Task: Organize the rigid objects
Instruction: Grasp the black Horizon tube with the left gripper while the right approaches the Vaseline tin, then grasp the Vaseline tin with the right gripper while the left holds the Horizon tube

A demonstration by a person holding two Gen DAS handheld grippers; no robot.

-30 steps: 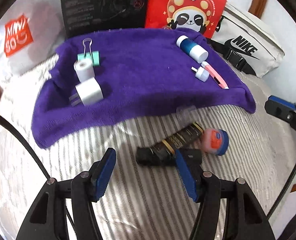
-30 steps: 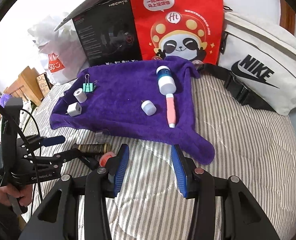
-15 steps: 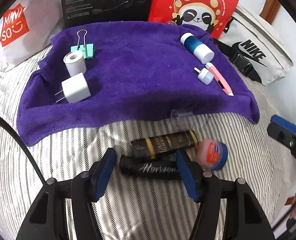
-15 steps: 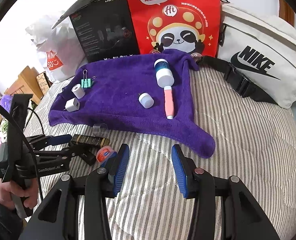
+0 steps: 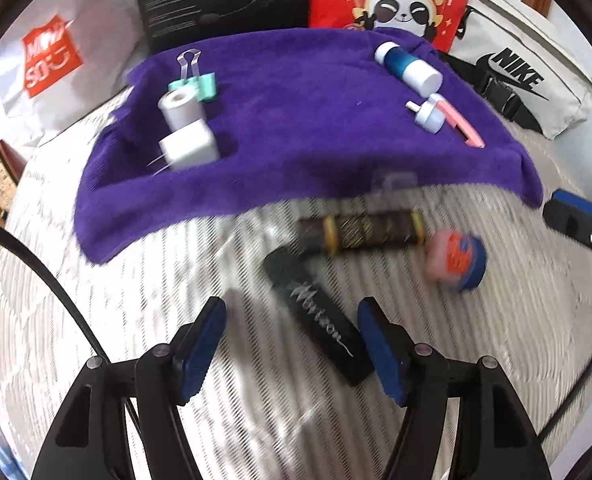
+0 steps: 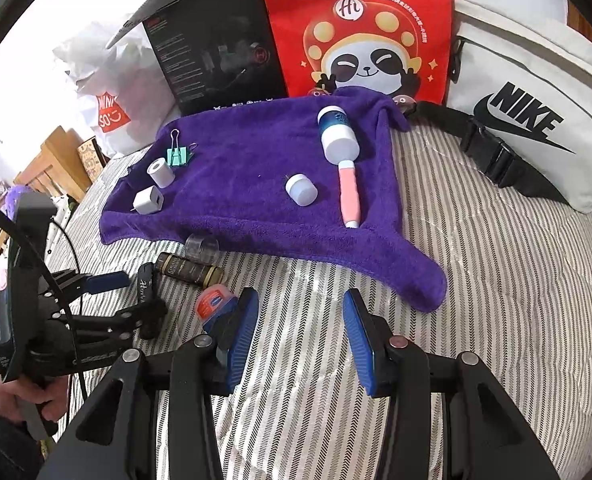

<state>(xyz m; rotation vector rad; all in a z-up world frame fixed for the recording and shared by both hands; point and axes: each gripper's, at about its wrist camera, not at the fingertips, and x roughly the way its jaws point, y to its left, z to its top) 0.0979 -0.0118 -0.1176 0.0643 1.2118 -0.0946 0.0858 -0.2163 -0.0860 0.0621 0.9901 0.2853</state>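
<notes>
While its jaws are opening, the left gripper [image 5: 291,336] straddles the black tube [image 5: 318,316], seemingly untouched; the right gripper [image 6: 300,332] hangs spread, empty

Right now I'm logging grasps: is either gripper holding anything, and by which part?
Nothing is held. The left gripper is opening, the black tube lying loose between its fingers. The right gripper is empty.

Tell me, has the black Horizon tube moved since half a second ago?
Yes. The black tube has swung from lying parallel beside the brown tube to angling away from it, toward the camera.
</notes>
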